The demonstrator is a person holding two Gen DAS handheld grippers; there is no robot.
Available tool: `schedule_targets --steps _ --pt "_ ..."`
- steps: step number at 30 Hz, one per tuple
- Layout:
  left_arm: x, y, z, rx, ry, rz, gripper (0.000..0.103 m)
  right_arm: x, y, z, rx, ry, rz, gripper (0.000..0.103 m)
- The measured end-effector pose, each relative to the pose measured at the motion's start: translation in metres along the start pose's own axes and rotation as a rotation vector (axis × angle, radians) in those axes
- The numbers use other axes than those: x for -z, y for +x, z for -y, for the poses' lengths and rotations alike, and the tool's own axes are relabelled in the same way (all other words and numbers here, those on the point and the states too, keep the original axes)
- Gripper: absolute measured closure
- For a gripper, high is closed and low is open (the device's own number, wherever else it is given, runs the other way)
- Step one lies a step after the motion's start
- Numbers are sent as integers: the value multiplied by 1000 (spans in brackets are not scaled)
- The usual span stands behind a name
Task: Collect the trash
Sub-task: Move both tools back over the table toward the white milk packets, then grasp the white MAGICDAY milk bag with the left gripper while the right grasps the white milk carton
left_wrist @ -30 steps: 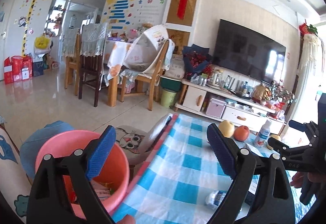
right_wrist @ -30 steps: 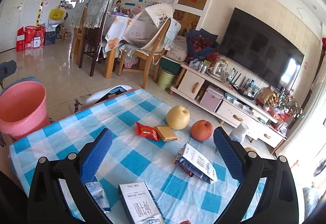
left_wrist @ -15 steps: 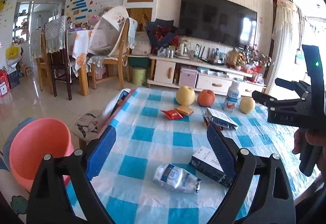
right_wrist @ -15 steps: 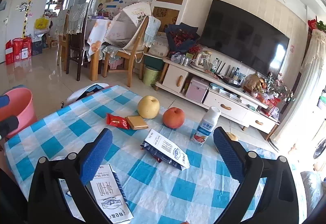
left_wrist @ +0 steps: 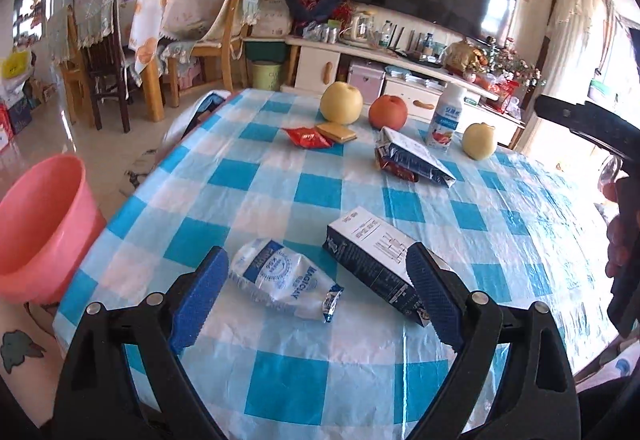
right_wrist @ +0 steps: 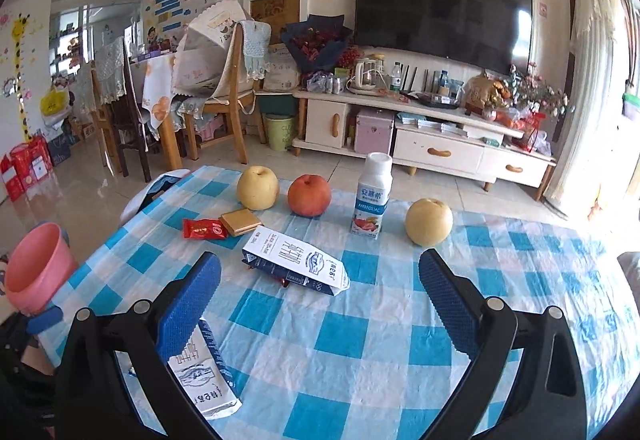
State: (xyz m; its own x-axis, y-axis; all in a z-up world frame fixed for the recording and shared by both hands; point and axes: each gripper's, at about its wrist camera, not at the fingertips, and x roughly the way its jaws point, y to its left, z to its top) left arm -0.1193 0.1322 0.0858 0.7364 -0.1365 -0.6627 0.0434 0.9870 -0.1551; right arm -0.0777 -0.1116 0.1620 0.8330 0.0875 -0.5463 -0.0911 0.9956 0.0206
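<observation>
My left gripper [left_wrist: 316, 296] is open just above a crumpled white-and-blue plastic wrapper [left_wrist: 280, 278] on the checked tablecloth; a dark carton [left_wrist: 376, 266] lies by its right finger. A second flattened carton [left_wrist: 416, 159] [right_wrist: 296, 258] lies further back, with a red snack wrapper [left_wrist: 306, 137] [right_wrist: 204, 228] and a tan packet [left_wrist: 337, 131] [right_wrist: 240, 222] beyond. My right gripper [right_wrist: 320, 304] is open and empty above the table, the near carton [right_wrist: 204, 372] under its left finger. The pink bin [left_wrist: 38, 224] [right_wrist: 38, 266] stands on the floor at the left.
Two yellow pears [right_wrist: 258, 187] [right_wrist: 429, 222], a red apple [right_wrist: 309, 195] and a yogurt bottle [right_wrist: 372, 195] stand along the table's far side. Chairs [right_wrist: 224, 91] and a TV cabinet [right_wrist: 420, 135] lie beyond the table.
My left gripper has swung from over the pink bin to the table and come down over the white-and-blue wrapper. My right gripper has turned right, toward the table's far side. Both stay open.
</observation>
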Motion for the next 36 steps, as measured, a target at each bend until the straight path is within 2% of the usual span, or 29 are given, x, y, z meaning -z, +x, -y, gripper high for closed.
schedule_targets --steps 5,10,17,23,28,32,36 --pt "2 19 -19 -9 -147 -85 12 16 5 1 -84 5 -67 5" --pt "5 36 -22 -28 -223 -132 12 39 15 -20 -204 -50 -159 5" --pt "8 63 -28 -108 -301 -219 12 65 27 -51 -297 -151 -246 5" --pt "6 78 -24 -162 -291 -233 12 74 36 -73 -366 -191 -297 5" --pt "4 87 -21 -197 -253 -239 32 82 49 -80 -374 -211 -339 5" --pt "3 91 -18 -218 -207 -230 38 88 64 -83 -373 -206 -383 5" --pt "1 95 -13 -235 -143 -225 47 92 74 -87 -363 -208 -391 6"
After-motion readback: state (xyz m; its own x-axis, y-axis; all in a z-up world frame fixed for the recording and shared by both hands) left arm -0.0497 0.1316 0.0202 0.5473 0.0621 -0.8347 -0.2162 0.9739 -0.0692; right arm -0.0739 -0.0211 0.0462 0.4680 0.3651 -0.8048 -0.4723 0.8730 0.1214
